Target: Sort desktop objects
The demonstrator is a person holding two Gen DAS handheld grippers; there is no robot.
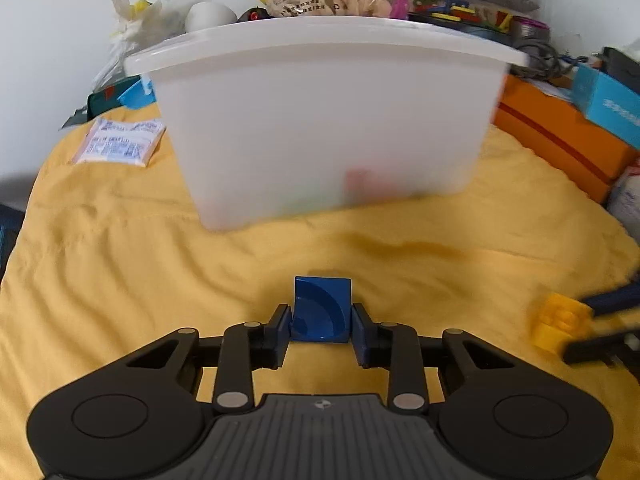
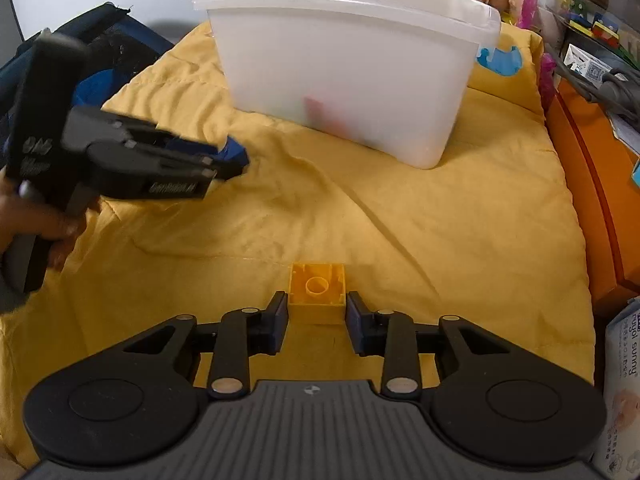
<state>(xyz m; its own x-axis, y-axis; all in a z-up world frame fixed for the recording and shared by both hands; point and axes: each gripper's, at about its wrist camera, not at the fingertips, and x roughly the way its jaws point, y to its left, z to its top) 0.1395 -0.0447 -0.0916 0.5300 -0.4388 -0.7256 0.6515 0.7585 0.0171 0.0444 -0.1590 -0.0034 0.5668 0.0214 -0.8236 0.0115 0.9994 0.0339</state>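
Step in hand: both grippers appear to be carrying blocks toward the white bin (image 1: 320, 120), which stands on the far part of the yellow cloth (image 1: 120, 260); a judgement from how the blocks sit in the jaws and the blur in the frames.
Left gripper (image 1: 321, 322): clenched on a blue block (image 1: 322, 308), a square piece with a curved hollow; the pads press its two sides.
Right gripper (image 2: 317, 314): clenched on a yellow block (image 2: 317, 290), held underside up so the round socket shows; both pads touch its sides.
Where the blocks are: each in its own jaws, above the near part of the cloth, well short of the bin; the blue one is to the left of the yellow one.
White bin: translucent, open at the top, rim toward the far clutter. Through its wall a reddish shape (image 2: 316, 110) shows near the bottom, with perhaps a faint green one beside it; what these are cannot be told.
Next move, as judged: lift each block over the near rim, which stands higher than the jaws now do, then release once it is inside; the two grippers should go in turn or keep apart over the opening.
Other things: a white packet (image 1: 120, 142) lies far left on the cloth; an orange box (image 2: 588, 184) lines the right edge.
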